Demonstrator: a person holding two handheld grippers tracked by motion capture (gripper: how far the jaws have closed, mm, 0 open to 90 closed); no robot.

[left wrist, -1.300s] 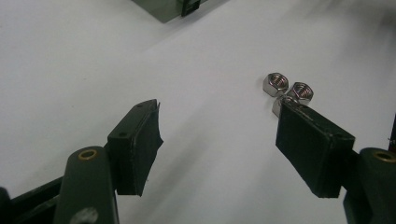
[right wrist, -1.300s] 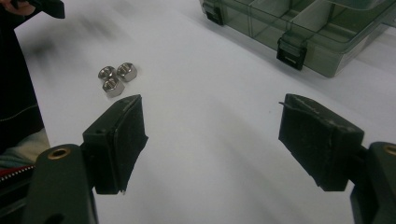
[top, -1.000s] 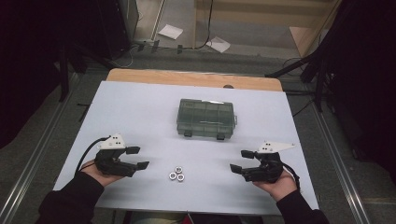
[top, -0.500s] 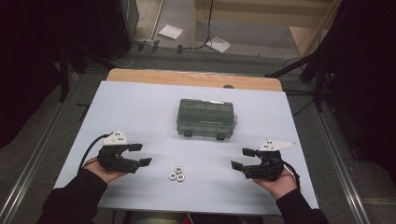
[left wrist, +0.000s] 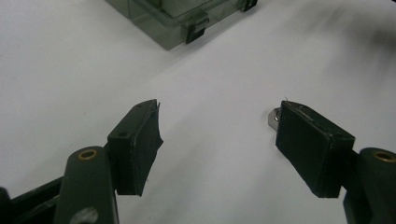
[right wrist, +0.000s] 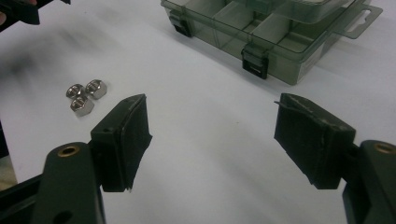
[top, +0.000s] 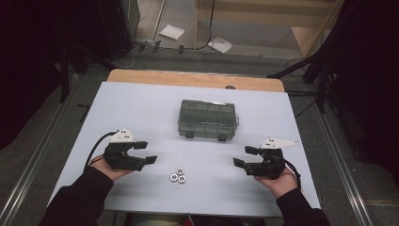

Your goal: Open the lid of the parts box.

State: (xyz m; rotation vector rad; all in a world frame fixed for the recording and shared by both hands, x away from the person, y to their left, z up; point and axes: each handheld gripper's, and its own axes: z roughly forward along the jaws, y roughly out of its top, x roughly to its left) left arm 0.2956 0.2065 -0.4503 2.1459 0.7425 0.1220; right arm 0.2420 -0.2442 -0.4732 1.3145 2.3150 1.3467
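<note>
Three shiny metal hex nuts (top: 178, 175) seen clustered, touching, on matte white table (top: 141, 108) near front edge, between grippers. Left gripper (top: 145, 152) and right gripper (top: 242, 156) held low, jaws spread wide, nothing gripped. Beyond: smoky translucent compartment box (top: 207, 119), lid closed, black latches.

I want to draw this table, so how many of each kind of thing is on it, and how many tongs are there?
Hex nuts: 3, silvery, bunched together.
Clear compartment box: 1, lid down.
Tongs: 2, the left tongs and the right tongs, both open.
Total: 6.
</note>
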